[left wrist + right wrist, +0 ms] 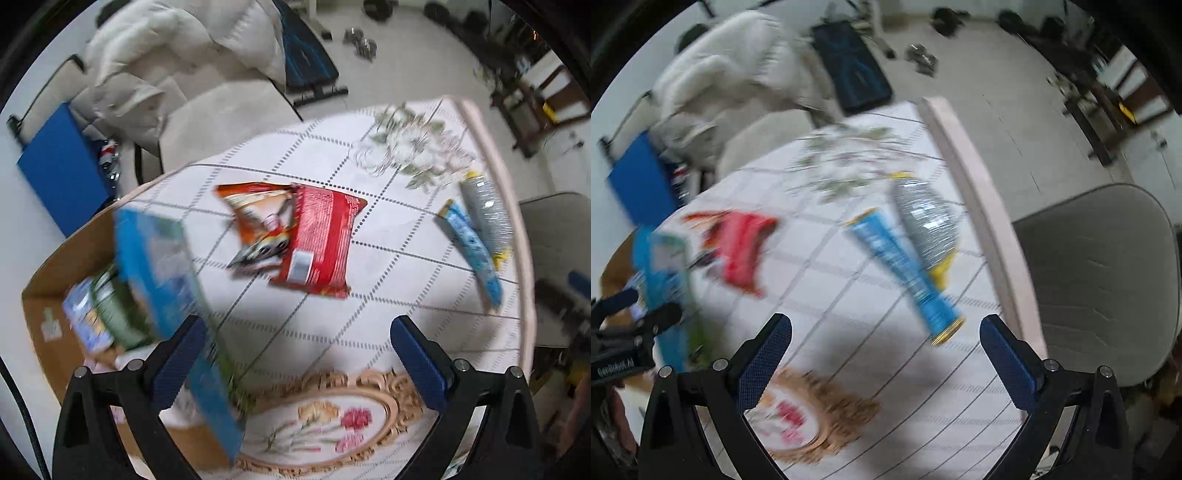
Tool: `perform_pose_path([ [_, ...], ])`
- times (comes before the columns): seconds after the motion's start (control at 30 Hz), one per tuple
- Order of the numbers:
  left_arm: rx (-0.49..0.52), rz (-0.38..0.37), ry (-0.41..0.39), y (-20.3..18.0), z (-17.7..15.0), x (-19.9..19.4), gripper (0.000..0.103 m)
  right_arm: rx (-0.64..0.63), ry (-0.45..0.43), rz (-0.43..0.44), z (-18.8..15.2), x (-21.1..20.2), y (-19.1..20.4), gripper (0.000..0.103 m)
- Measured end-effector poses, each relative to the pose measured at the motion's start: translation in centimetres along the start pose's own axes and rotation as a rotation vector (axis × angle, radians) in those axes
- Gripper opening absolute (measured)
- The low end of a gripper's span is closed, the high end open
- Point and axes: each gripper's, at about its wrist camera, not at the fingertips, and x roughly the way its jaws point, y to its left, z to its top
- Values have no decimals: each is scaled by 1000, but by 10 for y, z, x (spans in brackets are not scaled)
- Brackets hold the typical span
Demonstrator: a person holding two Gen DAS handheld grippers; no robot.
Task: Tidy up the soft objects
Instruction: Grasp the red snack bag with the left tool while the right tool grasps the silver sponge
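My left gripper (299, 354) is open; a blurred blue snack bag (166, 273) hangs by its left finger over the edge of a cardboard box (48, 295) that holds several packets. A red bag (317, 240) and an orange bag (258, 218) lie mid-table. A blue packet (471, 247) and a silver packet (487, 214) lie at the right. My right gripper (886, 350) is open and empty above the table, near the blue packet (905, 273) and silver packet (927, 225). The left gripper (635, 325) shows at the left of the right wrist view beside the blue bag (665, 280).
The table has a white checked floral cloth (332, 332) with a pink edge (979, 206). A grey chair (1100, 273) stands right of the table. A chair with white bedding (177, 66) and a blue board (59, 173) stand behind.
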Motion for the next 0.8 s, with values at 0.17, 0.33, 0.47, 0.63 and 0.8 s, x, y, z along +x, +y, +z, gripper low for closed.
perform_pose_path([
  [0.17,11,29,94,-11,33,54,102,23,78,-14,44,55,-32,102],
  [0.33,23,59,130,-18,48,82,100,13,145,-6,68,99,-42,97],
  [0.47,18,91,129,-21,52,90,91,4,177,0,79,120,-43,86],
  [0.63,45,126,115,-22,51,88,73,-23,243,-16,82,146,-37,55],
  [0.8,21,88,113,-14,41,80,61,-2,223,-23,74,142,-37,49],
])
